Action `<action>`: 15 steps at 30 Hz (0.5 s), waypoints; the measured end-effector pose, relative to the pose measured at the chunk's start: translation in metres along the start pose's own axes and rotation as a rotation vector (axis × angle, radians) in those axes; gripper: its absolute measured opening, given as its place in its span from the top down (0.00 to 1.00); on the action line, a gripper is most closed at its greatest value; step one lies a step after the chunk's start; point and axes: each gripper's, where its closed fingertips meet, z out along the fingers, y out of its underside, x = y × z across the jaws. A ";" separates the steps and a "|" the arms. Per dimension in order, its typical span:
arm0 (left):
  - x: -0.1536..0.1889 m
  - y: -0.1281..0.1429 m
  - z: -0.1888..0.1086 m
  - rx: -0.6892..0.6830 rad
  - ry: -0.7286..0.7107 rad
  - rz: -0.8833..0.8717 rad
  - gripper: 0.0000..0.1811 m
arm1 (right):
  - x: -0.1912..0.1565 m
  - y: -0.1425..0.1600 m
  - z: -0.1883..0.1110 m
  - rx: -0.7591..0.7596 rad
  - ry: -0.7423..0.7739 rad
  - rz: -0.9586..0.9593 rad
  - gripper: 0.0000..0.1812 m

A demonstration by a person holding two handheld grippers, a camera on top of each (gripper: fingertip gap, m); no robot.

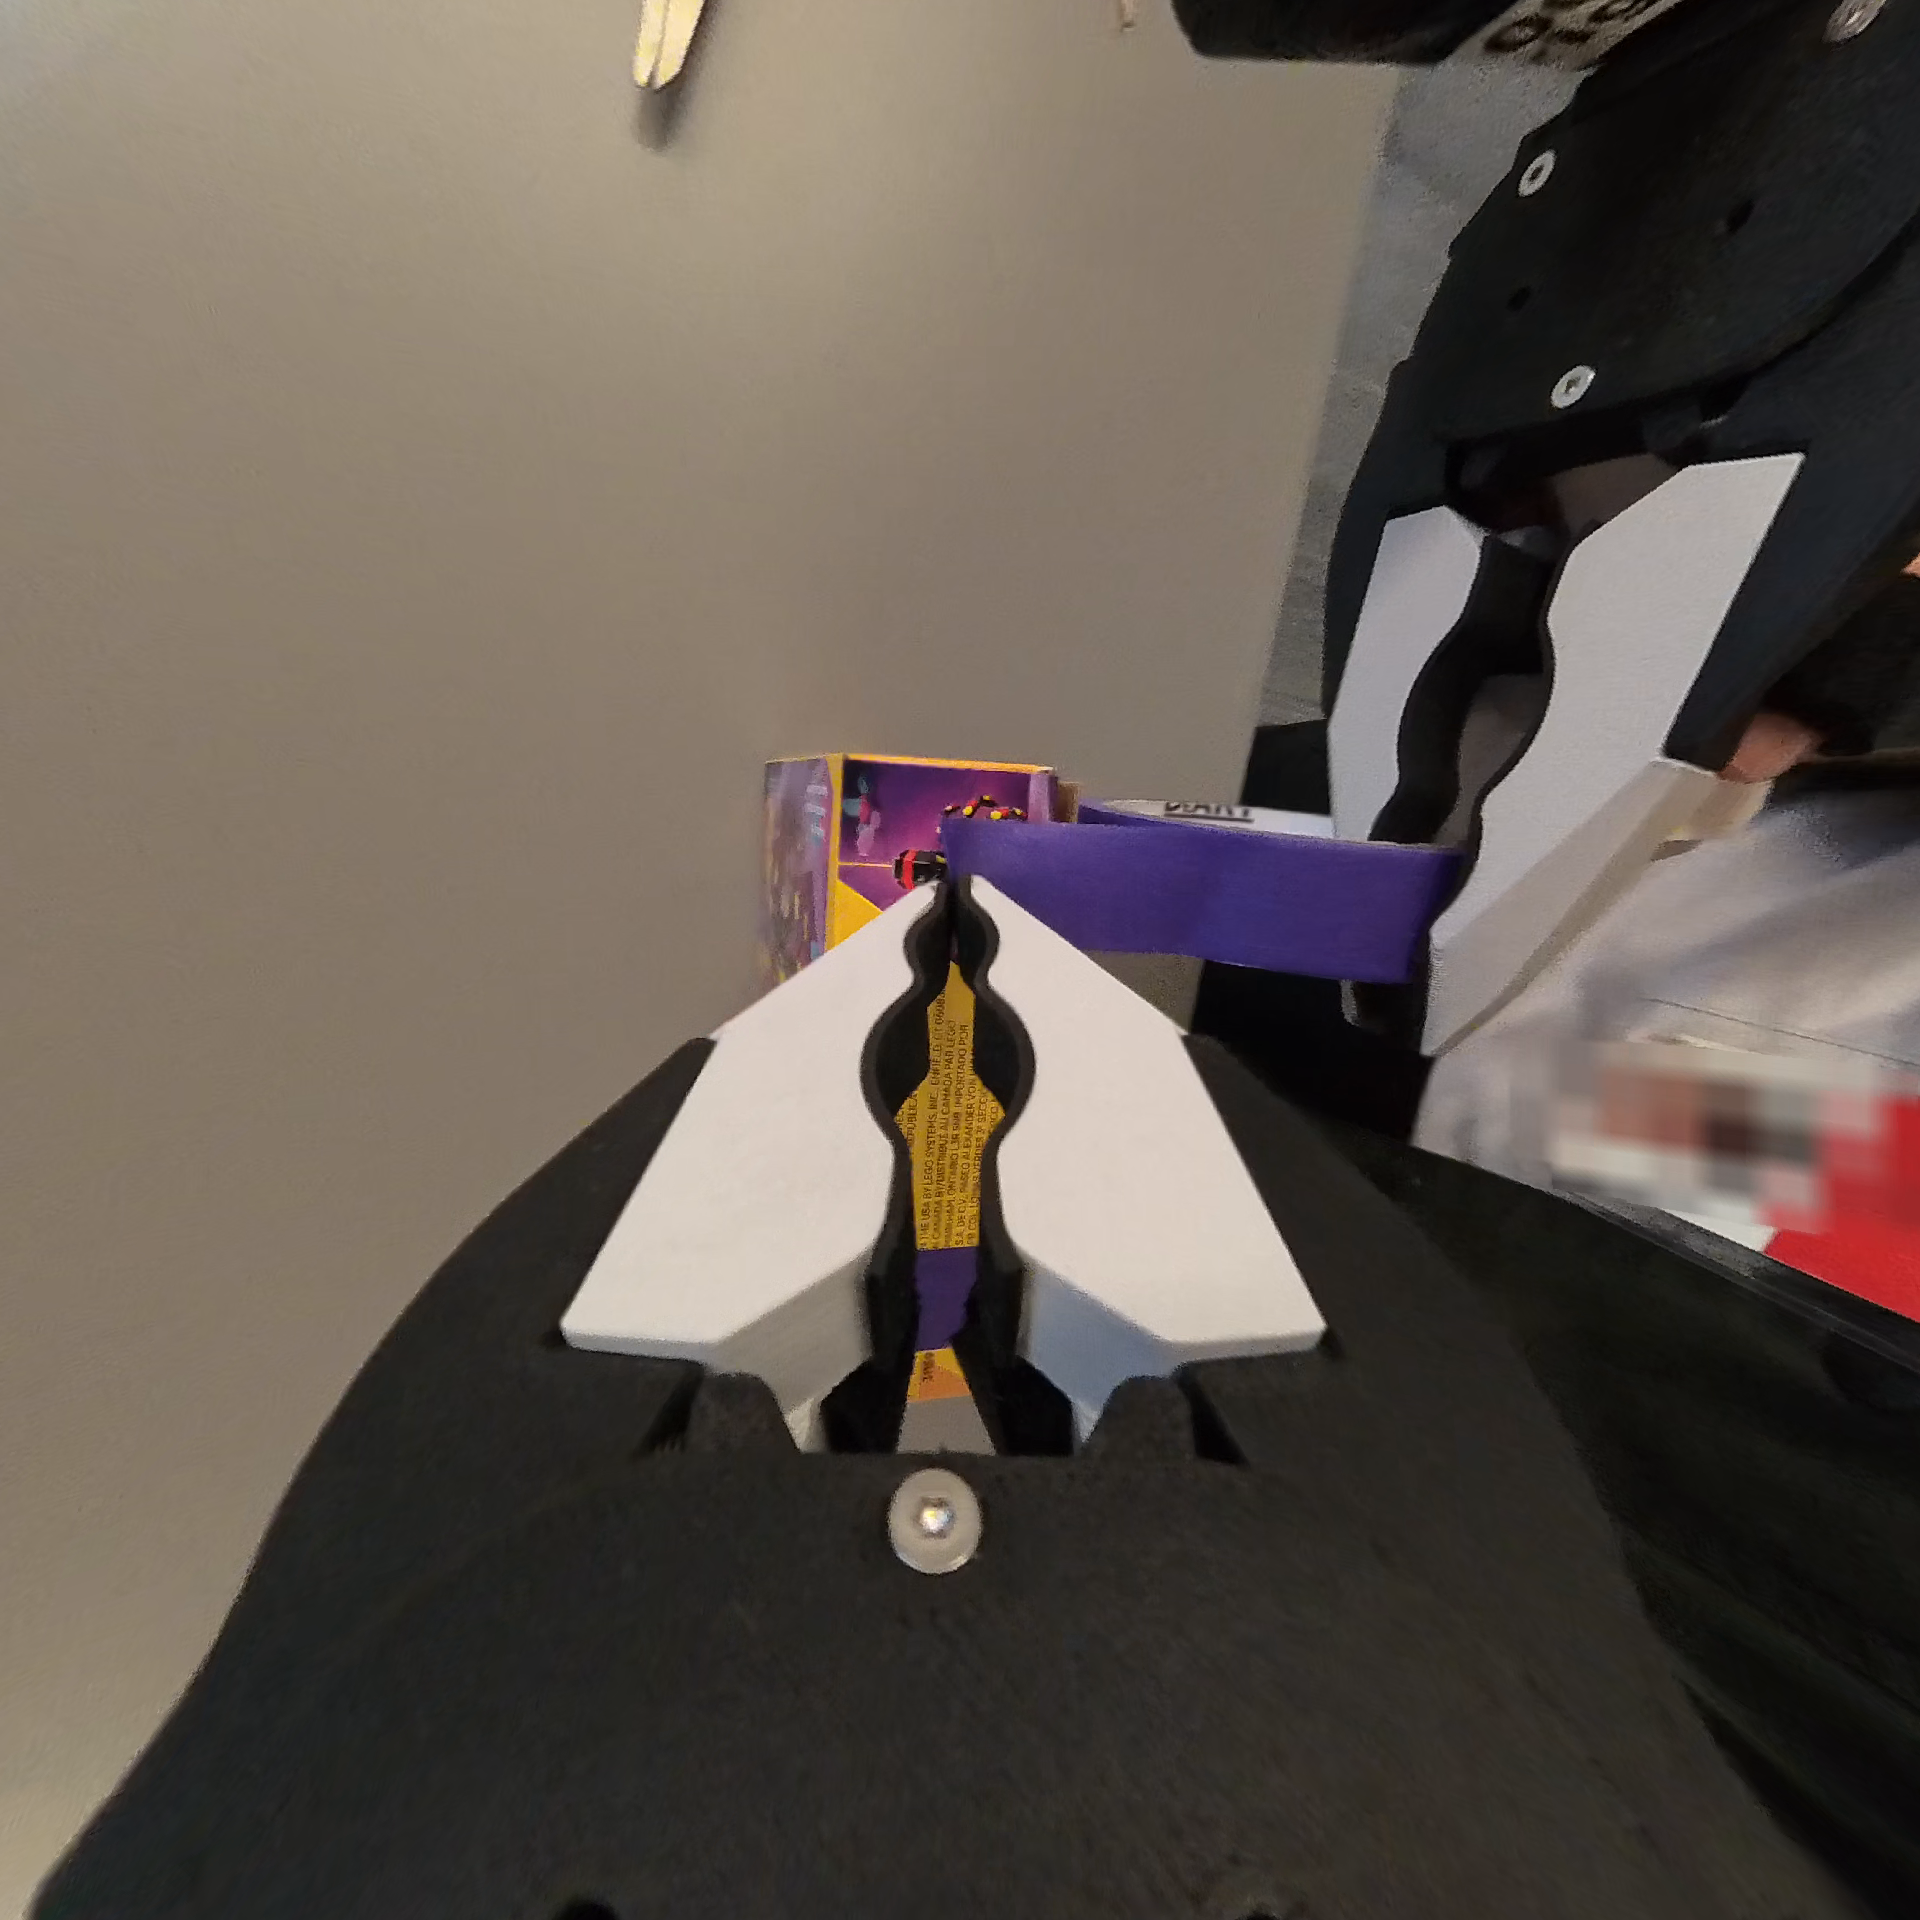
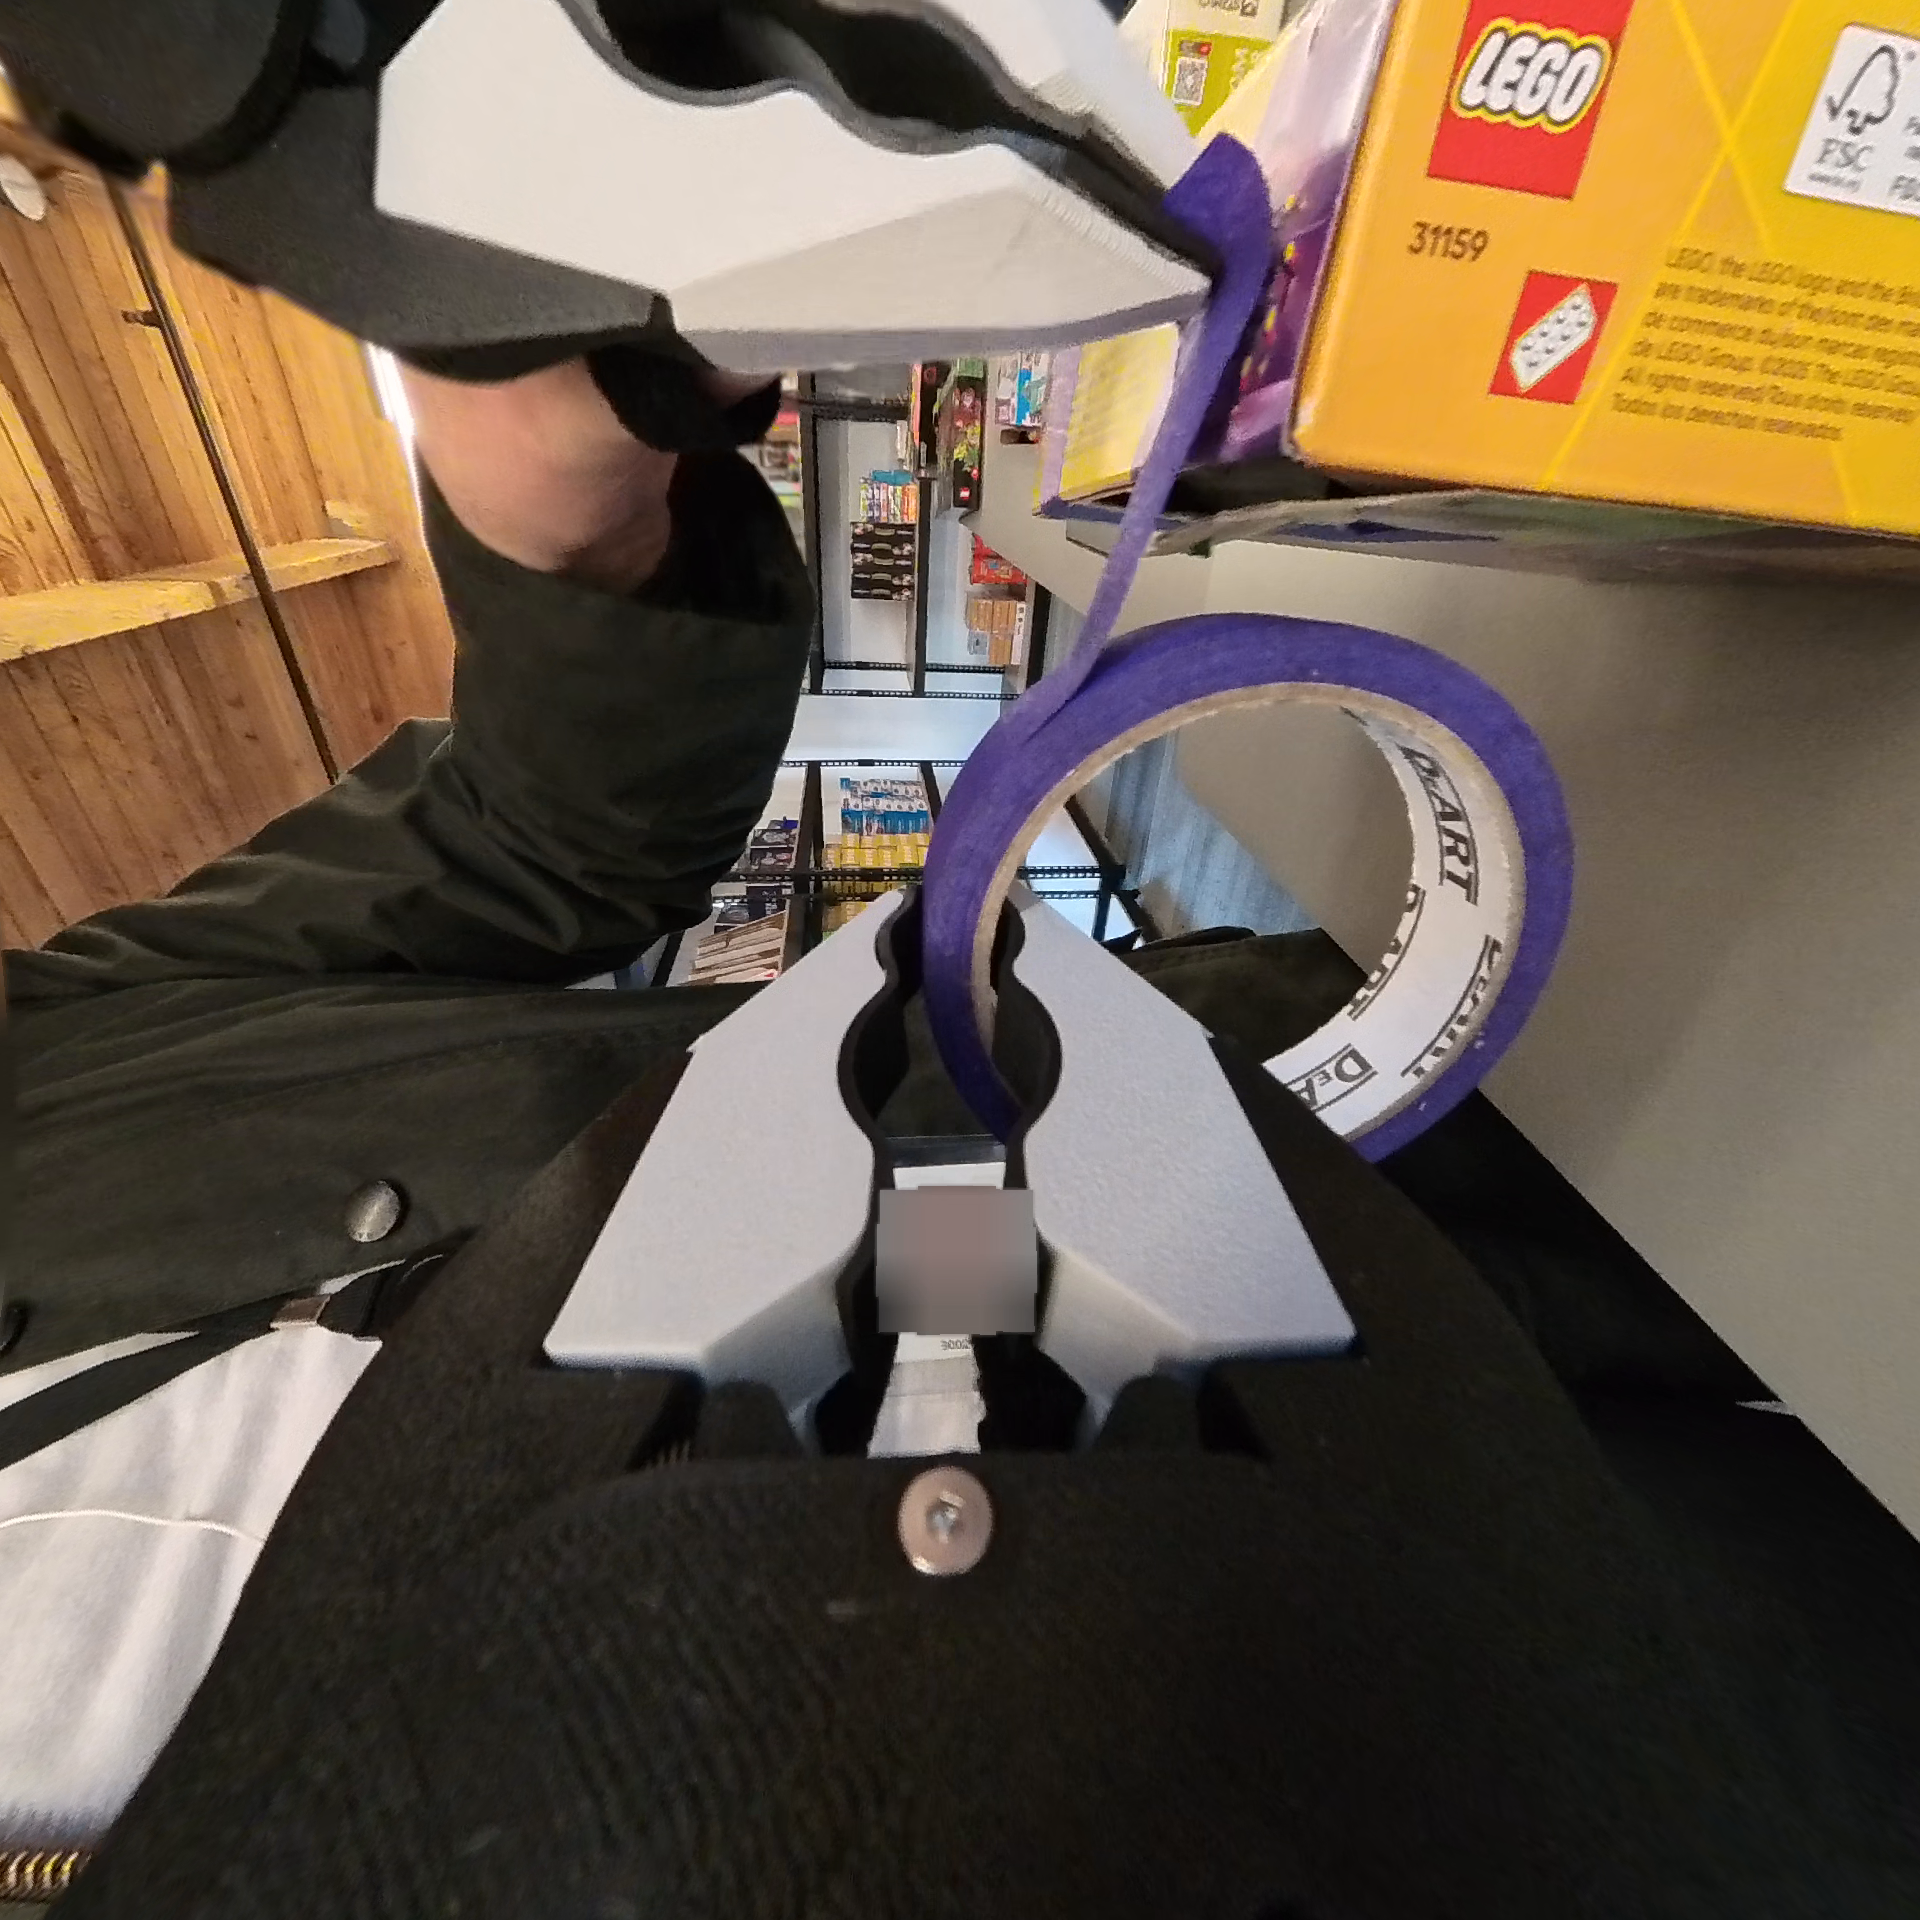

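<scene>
From the left wrist, the left gripper (image 1: 954, 891) pinches the free end of a purple paper tape strip (image 1: 1195, 902) against a yellow-and-purple cardboard toy box (image 1: 914, 831). From the right wrist, the right gripper (image 2: 956, 925) clamps the purple tape roll (image 2: 1247, 883) by its rim, below the box (image 2: 1558, 260); a dark-sleeved forearm (image 2: 582, 707) reaches toward the box.

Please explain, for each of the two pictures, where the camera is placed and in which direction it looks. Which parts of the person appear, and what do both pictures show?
Left wrist view: sits on the left gripper, looking along its white fingers at the yellow and purple cardboard box; fingers shut on the free end of the purple tape strip.
Right wrist view: sits on the right gripper, clamping the roll of purple masking tape; a dark sleeve and coat show.
Shared: box, tape, both grippers.
</scene>
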 end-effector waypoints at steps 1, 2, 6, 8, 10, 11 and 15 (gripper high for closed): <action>0.000 0.000 0.000 -0.004 -0.037 0.021 1.00 | -0.001 0.001 -0.001 0.002 -0.002 0.001 0.95; -0.001 0.000 0.000 -0.007 -0.074 0.046 1.00 | -0.002 0.001 -0.001 0.001 -0.005 0.001 0.95; -0.002 0.000 0.001 0.004 -0.225 0.140 1.00 | -0.004 0.006 -0.002 0.001 -0.007 0.001 0.95; -0.003 -0.001 0.001 0.019 -0.300 0.185 1.00 | -0.003 0.008 -0.003 0.001 -0.011 0.004 0.95; -0.003 -0.001 0.001 0.032 -0.364 0.221 1.00 | -0.003 0.011 -0.003 0.001 -0.016 0.005 0.95; -0.003 -0.001 0.001 0.035 -0.388 0.229 1.00 | -0.002 0.012 -0.003 -0.001 -0.018 0.005 0.95; -0.003 -0.001 0.001 0.033 -0.440 0.225 1.00 | -0.002 0.015 -0.002 -0.009 -0.021 0.005 0.95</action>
